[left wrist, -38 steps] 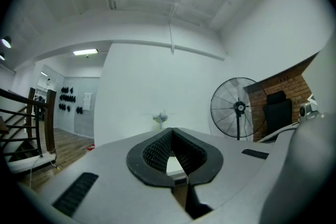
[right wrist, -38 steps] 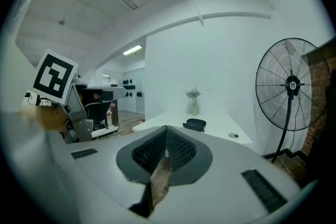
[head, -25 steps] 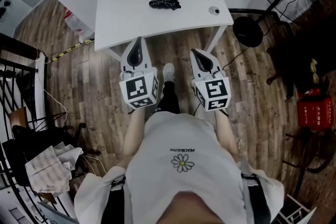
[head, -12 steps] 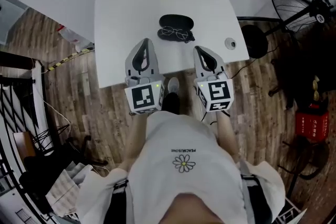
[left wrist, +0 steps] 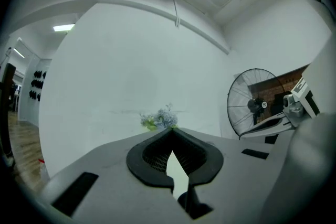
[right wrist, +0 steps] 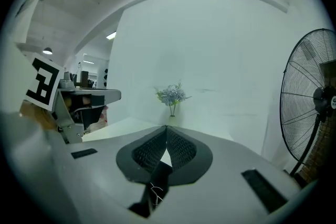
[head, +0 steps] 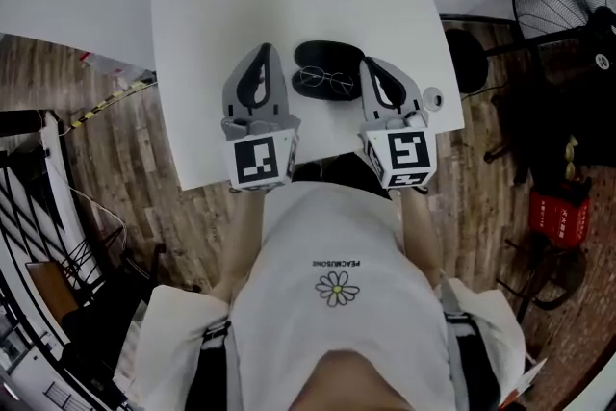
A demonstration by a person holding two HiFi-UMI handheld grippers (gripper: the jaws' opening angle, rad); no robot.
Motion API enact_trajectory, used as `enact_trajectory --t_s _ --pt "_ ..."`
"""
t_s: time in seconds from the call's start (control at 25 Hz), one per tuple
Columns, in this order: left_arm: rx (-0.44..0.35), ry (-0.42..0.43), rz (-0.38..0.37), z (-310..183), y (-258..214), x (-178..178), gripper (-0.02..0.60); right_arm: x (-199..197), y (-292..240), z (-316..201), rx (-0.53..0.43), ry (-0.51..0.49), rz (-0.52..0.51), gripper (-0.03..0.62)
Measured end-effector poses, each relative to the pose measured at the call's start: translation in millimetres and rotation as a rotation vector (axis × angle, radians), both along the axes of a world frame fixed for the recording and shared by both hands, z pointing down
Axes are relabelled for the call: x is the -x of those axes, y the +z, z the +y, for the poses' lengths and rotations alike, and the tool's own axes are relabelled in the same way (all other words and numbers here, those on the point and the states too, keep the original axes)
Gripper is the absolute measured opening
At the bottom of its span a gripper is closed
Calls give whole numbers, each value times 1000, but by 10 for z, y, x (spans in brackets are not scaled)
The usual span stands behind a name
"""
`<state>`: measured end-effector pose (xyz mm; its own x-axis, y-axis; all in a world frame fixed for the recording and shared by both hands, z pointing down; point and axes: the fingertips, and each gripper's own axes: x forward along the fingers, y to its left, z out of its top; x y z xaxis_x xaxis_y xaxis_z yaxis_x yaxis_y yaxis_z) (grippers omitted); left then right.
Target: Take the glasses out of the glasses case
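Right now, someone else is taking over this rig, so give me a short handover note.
Left tongs: shut, empty, over the table just left of the glasses case.
Right tongs: shut, empty, just right of the case.
Things: the dark case lies between the two tongs. The glasses lie at its near edge with the lenses showing. I cannot tell whether they sit in an open half of the case.
Done: tongs in place on either side, nothing gripped.
Left: open the tongs, steady the case, lift the glasses clear.
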<state>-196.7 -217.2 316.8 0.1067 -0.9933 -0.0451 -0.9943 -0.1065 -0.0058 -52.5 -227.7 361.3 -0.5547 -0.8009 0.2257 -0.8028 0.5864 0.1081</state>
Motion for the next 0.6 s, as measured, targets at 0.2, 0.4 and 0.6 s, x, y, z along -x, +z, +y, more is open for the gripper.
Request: enact_trajectory --t_s 0.2,0.4,0.6 --pt "26 17 2 -213 117 -30 14 3 65 -246 26 3 1 9" --pt "31 20 -4 -390 165 -55 15 11 75 -442 25 -19 -7 9" --pt "30 29 -81 -493 226 -143 15 -15 96 -528 30 -41 -10 9"
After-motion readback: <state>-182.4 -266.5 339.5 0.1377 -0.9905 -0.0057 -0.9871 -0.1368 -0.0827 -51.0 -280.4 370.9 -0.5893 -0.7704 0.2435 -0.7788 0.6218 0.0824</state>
